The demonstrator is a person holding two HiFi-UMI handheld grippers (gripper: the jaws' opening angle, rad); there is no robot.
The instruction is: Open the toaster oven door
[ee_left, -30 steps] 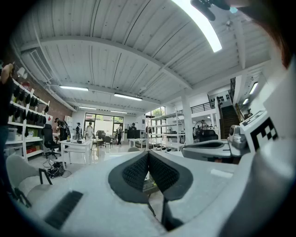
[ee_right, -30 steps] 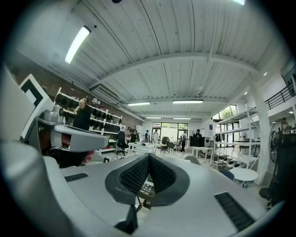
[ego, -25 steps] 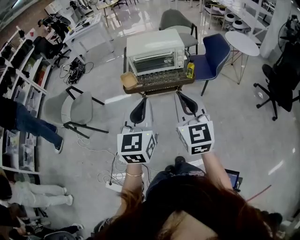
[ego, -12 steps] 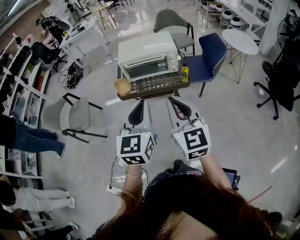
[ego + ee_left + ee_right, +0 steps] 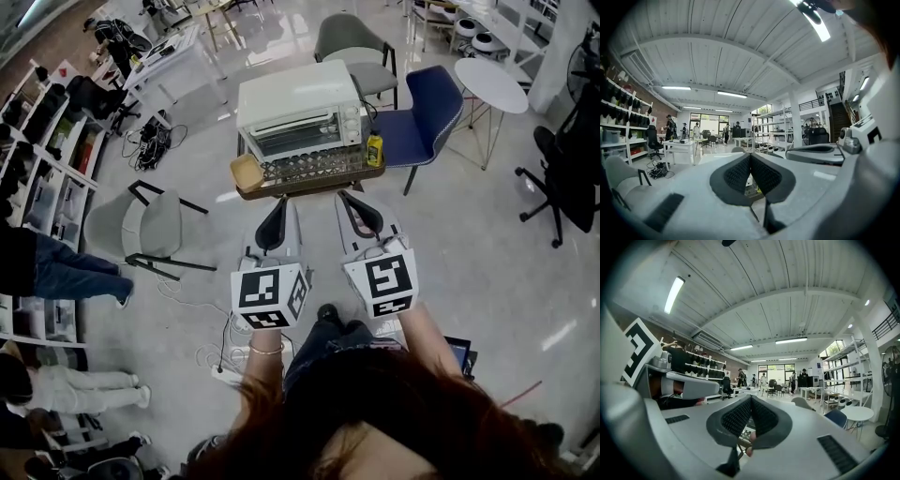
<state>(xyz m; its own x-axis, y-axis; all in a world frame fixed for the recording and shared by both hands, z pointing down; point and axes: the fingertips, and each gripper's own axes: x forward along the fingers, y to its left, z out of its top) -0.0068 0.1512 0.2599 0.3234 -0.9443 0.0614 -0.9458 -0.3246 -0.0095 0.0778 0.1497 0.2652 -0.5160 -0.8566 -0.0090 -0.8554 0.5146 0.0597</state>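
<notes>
Toaster oven door (image 5: pixel 298 141) shows whole only overhead; left hand-held gripper (image 5: pixel 750 155) and right hand-held gripper (image 5: pixel 750 399) are pressed together.

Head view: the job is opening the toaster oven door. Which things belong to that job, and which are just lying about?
Belongs to the job: toaster oven; oven door, closed; left tongs, shut and empty; right tongs, shut and empty.

Lying about: yellow bottle; tan tray beside the oven; blue chair; grey chair; round white table.
</notes>
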